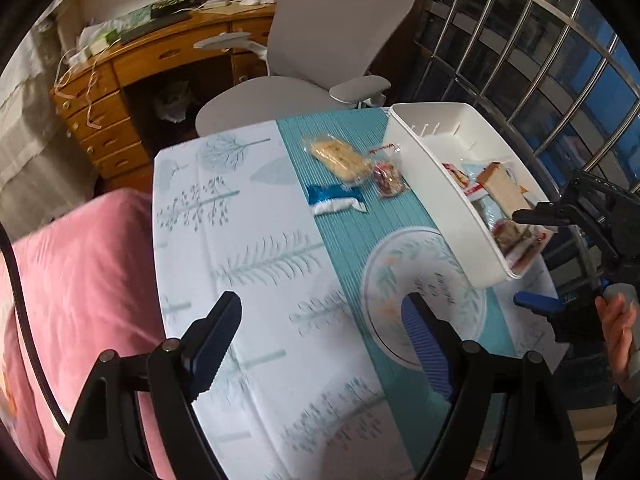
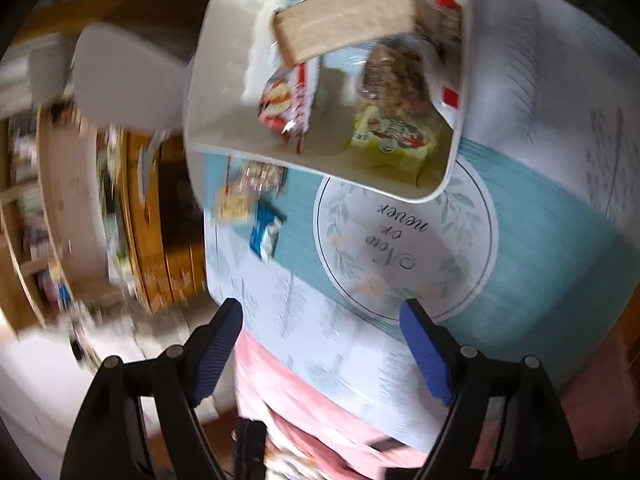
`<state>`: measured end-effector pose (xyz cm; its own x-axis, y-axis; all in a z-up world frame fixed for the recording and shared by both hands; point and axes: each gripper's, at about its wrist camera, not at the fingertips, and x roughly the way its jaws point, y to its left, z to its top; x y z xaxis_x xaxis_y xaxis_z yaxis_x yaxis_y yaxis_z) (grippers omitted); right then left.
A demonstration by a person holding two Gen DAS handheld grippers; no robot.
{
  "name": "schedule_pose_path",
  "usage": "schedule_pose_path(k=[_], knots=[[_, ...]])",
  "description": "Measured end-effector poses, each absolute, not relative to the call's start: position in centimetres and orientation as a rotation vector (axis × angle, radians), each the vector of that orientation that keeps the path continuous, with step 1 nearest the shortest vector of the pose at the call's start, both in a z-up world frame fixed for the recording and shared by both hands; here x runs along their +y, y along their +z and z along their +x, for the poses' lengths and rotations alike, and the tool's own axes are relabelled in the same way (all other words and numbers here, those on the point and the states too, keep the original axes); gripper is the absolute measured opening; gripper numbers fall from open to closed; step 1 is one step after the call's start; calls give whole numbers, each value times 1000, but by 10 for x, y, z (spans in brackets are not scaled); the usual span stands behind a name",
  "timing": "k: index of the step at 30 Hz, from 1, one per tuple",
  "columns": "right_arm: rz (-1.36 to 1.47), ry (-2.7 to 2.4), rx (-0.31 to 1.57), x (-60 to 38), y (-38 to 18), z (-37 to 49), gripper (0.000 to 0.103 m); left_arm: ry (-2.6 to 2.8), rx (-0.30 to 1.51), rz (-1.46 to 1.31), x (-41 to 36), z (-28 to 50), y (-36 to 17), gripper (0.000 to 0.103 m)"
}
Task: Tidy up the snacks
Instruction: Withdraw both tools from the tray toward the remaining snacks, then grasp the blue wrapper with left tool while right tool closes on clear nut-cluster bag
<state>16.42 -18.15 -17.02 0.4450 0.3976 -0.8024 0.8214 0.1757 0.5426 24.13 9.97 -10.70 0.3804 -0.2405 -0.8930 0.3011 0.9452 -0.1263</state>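
A white bin point(image 1: 424, 160) stands at the table's right edge and holds several snack packets, among them a brown one point(image 1: 506, 190) and a red-and-white one point(image 1: 460, 176). Left of the bin, a bread packet point(image 1: 340, 156), a small red packet point(image 1: 388, 180) and a blue-and-white packet point(image 1: 334, 200) lie on the teal strip. My left gripper point(image 1: 320, 300) is open over the cloth, holding nothing. My right gripper point(image 1: 520, 258) is open by the bin's near end. In the right wrist view the right gripper point(image 2: 320, 308) is empty, and the bin point(image 2: 216, 92) lies ahead with the brown packet point(image 2: 348, 16) on top.
A grey office chair point(image 1: 320, 40) stands behind the table, with a wooden desk point(image 1: 120, 80) beyond it. Pink bedding point(image 1: 80, 280) lies left of the table and window bars point(image 1: 520, 40) are at the right. A person's hand point(image 1: 618, 328) holds the right gripper. A round printed mat point(image 2: 408, 240) lies near the bin.
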Motion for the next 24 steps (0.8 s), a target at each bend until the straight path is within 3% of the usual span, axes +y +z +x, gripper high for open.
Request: schedule_pose_path(k=[8, 17, 24], knots=[[1466, -616, 971, -153, -191, 184, 81, -391, 1123, 97, 101, 285, -144, 81], [1207, -615, 798, -136, -204, 246, 81, -461, 1097, 154, 90, 331, -182, 81], [1073, -599, 794, -132, -225, 279, 81, -552, 1136, 144, 75, 362, -213, 81]])
